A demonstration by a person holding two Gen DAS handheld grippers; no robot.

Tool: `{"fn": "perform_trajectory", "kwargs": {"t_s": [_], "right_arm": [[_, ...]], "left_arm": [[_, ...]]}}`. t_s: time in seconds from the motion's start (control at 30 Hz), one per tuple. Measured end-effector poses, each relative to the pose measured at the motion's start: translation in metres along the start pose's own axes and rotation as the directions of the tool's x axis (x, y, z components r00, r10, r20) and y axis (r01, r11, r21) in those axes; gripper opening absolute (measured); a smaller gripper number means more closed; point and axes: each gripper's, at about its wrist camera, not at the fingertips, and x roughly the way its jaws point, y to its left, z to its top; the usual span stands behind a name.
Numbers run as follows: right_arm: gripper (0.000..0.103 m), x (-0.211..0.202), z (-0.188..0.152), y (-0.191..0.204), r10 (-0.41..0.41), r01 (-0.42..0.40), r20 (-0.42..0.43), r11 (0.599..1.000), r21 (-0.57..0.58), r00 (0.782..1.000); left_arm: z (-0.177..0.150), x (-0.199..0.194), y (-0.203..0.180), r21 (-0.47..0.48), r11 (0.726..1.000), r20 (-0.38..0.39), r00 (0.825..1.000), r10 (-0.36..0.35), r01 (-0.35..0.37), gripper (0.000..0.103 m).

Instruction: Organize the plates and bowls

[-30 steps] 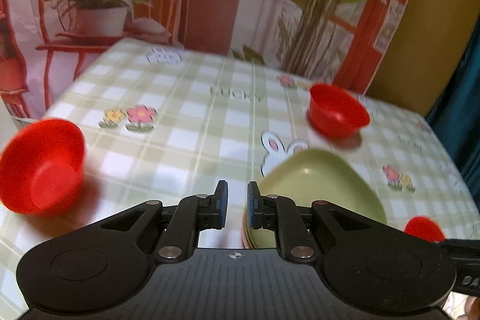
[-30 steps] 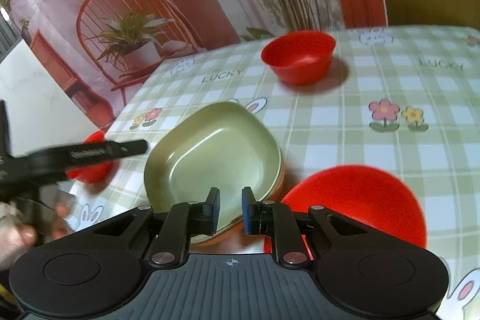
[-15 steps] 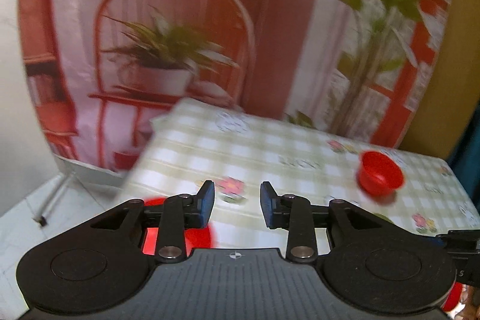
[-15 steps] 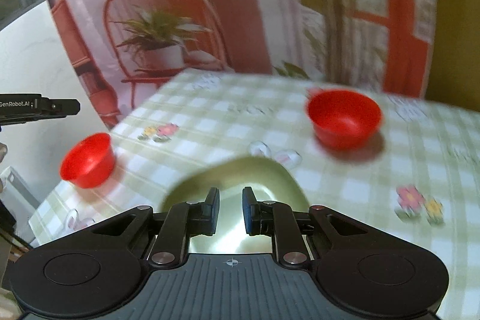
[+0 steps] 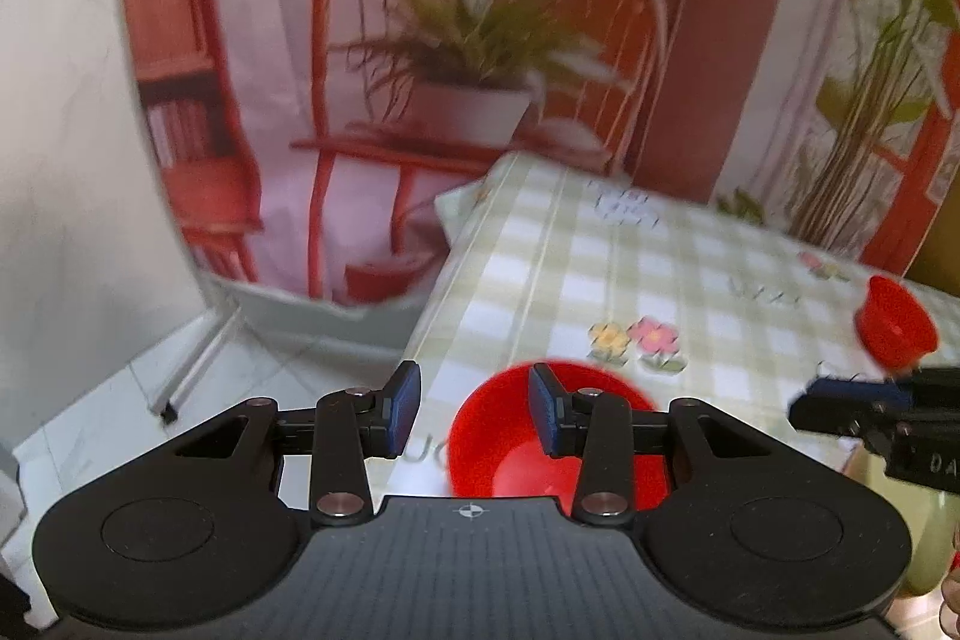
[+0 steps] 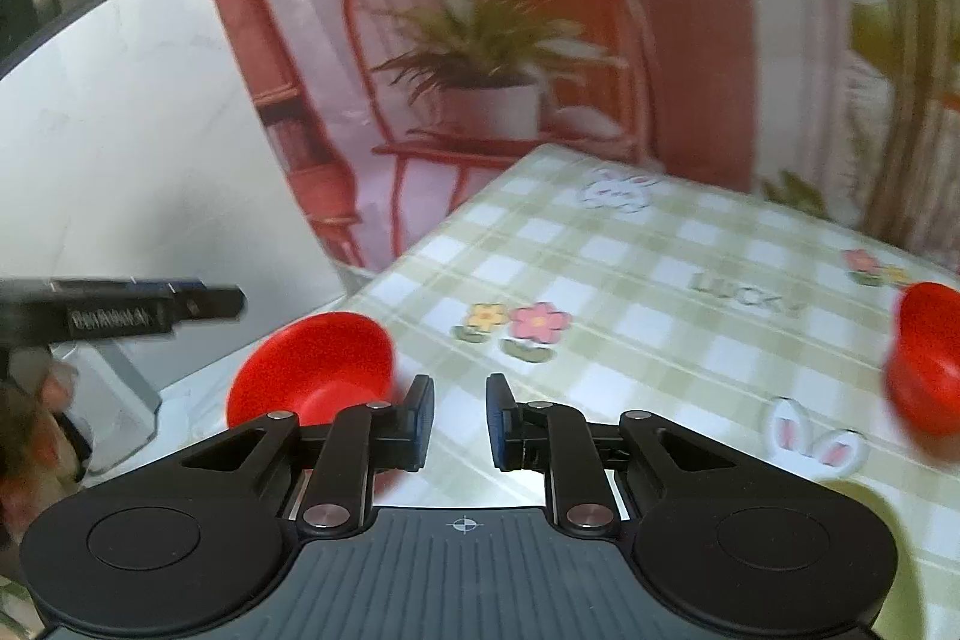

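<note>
A red bowl (image 5: 510, 436) stands near the left edge of the checked table (image 5: 690, 280). My left gripper (image 5: 474, 409) hovers just over it, jaws opening. The bowl's left rim shows in the gap, with no pad pressing on it. The right wrist view has the same red bowl (image 6: 312, 370) left of my right gripper (image 6: 459, 418), which is nearly shut on nothing over bare cloth. A second red bowl (image 6: 927, 358) sits far right and shows again as a red bowl (image 5: 894, 328) in the left wrist view. A sliver of green plate (image 6: 894, 514) lies at lower right.
The table's left edge (image 5: 432, 316) drops to a white tiled floor (image 5: 120, 400). A printed backdrop of a red chair and plants hangs behind the table. A person's hand (image 6: 30, 436) holds the left gripper (image 6: 150, 310) at the left of the right wrist view.
Both views have swung left toward the table's left edge. The left jaws have opened and now stand over the left red bowl. The green plate has slid almost out of view.
</note>
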Motion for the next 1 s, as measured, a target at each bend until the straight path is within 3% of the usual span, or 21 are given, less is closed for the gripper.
{"fn": "perform_trajectory", "kwargs": {"t_s": [0.07, 0.43, 0.5, 0.6, 1.0], "right_arm": [[0.022, 0.013, 0.002, 0.007, 0.009, -0.009, -0.019, 1.000, -0.008, 1.000], [0.022, 0.059, -0.003, 0.024, 0.049, -0.052, -0.109, 0.998, -0.022, 0.993], [0.021, 0.062, -0.004, 0.025, 0.056, -0.059, -0.117, 0.998, -0.023, 0.992], [0.014, 0.063, -0.007, 0.026, 0.064, -0.067, -0.124, 0.998, -0.020, 0.990], [0.012, 0.028, -0.006, 0.009, 0.073, -0.069, -0.065, 0.996, 0.061, 0.995]], "left_arm": [[-0.006, 0.008, 0.006, -0.012, 1.000, -0.018, 1.000, 0.002, -0.002, 0.042], [-0.026, 0.031, 0.013, -0.051, 0.999, -0.065, 0.998, -0.021, 0.018, 0.041], [-0.029, 0.032, 0.012, -0.050, 0.999, -0.063, 0.998, -0.023, 0.019, 0.029], [-0.030, 0.036, 0.010, -0.046, 0.999, -0.073, 0.997, -0.030, 0.027, 0.017], [-0.028, 0.015, -0.011, -0.025, 0.999, -0.069, 0.997, -0.026, 0.024, 0.017]]}}
